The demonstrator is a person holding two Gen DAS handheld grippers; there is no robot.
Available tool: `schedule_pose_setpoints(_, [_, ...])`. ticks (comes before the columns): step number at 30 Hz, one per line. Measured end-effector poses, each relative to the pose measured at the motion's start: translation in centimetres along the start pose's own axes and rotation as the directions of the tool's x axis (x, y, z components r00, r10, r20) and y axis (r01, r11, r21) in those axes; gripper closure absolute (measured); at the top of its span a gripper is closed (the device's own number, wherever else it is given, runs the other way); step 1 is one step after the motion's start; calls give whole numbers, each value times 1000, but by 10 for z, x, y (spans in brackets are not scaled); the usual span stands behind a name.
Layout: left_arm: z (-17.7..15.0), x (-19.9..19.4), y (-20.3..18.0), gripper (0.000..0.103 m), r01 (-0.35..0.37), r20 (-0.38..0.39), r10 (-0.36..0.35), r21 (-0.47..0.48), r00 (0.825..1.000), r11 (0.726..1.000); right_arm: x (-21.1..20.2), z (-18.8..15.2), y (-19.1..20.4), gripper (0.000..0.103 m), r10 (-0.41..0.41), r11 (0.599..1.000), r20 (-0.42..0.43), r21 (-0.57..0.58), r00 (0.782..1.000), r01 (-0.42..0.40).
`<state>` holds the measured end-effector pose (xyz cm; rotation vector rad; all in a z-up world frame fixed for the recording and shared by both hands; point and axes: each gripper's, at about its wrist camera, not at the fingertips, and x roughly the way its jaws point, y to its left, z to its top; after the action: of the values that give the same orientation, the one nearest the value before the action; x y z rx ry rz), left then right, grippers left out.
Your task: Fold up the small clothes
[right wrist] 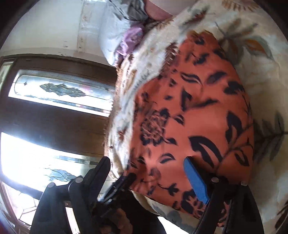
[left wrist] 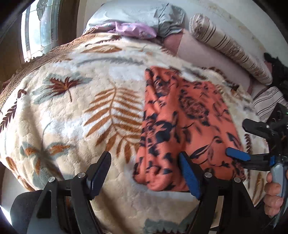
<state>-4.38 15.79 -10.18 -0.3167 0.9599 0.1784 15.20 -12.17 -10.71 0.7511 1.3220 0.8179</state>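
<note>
Nearest us, our left hand-held gripper [left wrist: 144, 173] hangs spread over the blanket [left wrist: 75, 115]. Right of it lies the orange cloth [left wrist: 181, 122], folded, our right hand-held gripper [right wrist: 146, 173] spread above its near edge. Pillows [left wrist: 228, 46] sit far right.

Ahead of my left tool I see a cream fleece blanket [left wrist: 75, 111] printed with brown ferns. Beyond it lie a grey pillow [left wrist: 136, 12] and lilac cloth [left wrist: 133, 28]; a striped bolster [left wrist: 228, 46] runs far right. A patterned-glass window [right wrist: 59, 90] fills my right tool's left side.
</note>
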Motion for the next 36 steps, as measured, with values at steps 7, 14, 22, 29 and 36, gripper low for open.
schedule_pose_setpoints(7, [1,-15,5,26,8,30,-7,-37,1000,999,-15,-27,17,17,29,997,47,-71,998,-26])
schedule_pose_setpoints(14, [10,-33,-2,26,-18,71,20,-23,997,1000,-41,-38,1,18,30,999,112,-24,993,-28])
schedule_pose_setpoints(22, [46,-22,-64,26,-48,176,11,204,984,978,-74,-19,-47,17,-91,994,176,69,980,80])
schedule_pose_setpoints(29, [42,36,-51,24,-57,51,49,161,997,985,-43,0,-58,23,-117,992,122,69,986,109])
schedule_pose_setpoints(36, [38,38,-43,23,-12,54,5,138,999,990,-27,-7,7,63,-399,893,164,-156,902,423])
